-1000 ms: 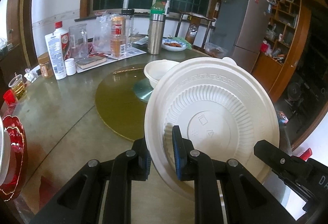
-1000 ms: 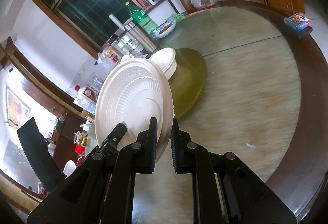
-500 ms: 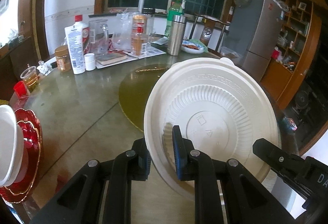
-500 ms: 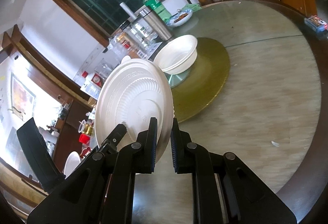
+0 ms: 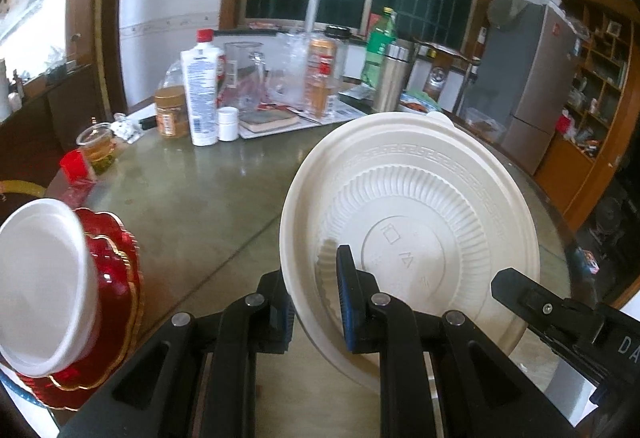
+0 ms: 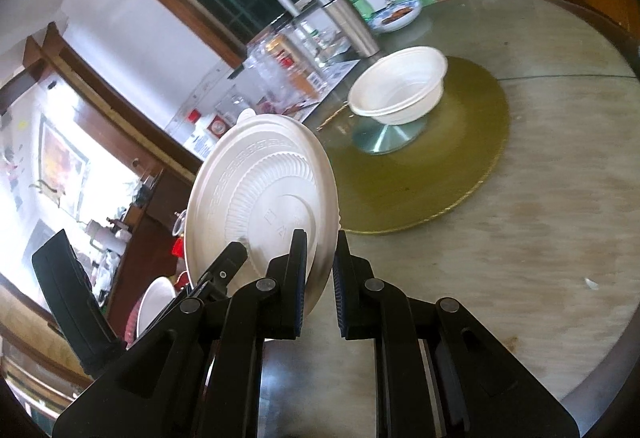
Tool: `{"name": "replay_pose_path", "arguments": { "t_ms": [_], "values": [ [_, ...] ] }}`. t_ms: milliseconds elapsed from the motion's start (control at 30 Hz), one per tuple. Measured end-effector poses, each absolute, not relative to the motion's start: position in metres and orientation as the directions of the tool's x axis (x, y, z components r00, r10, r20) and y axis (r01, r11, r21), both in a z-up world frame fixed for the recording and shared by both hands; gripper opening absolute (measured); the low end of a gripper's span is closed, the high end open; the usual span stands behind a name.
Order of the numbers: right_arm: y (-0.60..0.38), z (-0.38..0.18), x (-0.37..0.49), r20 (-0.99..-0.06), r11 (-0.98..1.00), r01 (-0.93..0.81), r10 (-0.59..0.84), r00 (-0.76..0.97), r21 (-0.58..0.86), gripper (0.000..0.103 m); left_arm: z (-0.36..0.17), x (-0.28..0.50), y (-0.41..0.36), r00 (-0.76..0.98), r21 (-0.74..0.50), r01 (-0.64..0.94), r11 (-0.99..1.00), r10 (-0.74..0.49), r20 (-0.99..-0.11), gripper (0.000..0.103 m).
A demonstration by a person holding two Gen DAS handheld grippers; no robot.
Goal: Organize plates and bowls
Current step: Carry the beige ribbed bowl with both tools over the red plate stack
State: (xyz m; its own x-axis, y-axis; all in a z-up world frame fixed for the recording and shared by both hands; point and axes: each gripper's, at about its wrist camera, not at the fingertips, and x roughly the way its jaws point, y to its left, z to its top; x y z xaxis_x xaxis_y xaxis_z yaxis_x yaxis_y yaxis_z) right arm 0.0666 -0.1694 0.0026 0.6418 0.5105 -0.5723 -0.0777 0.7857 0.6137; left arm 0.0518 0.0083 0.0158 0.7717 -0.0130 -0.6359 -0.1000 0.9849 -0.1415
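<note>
Left tool: jaws clamped on the near left rim of the white plate. One pad sits on the ribbed underside; the other is behind the rim and mostly hidden. The plate stands tilted on edge, clear of the desk, underside facing the camera.

Right tool: jaws close together on the same plate, at its right rim. The rim passes between the pads; whether the right pad touches it is hard to make out. In the left view the right tool appears only as a black arm at the lower right, cut off by the frame.

Left of the left tool: a white bowl sits on stacked red plates, both cut off by the frame edge and blurred. The count of red plates cannot be told.

Ahead of the right tool: a second white bowl rests on a silver disc on the gold turntable. The bowl's edge is blurred.

Beyond, at the far side of the desk: bottles, jars and a steel flask, crowded together; labels unreadable. The plate hides the desk directly behind it in the left view.
</note>
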Motion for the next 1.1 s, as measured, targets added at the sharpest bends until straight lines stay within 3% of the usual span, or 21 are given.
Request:
{"name": "replay_pose_path", "arguments": {
  "t_ms": [1100],
  "values": [
    [0.011, 0.006, 0.073, -0.551, 0.681, -0.369, 0.73, 0.405, 0.632, 0.012, 0.031, -0.014, 0.166, 0.761, -0.17, -0.409, 0.896, 0.233, -0.606, 0.018]
  ]
}}
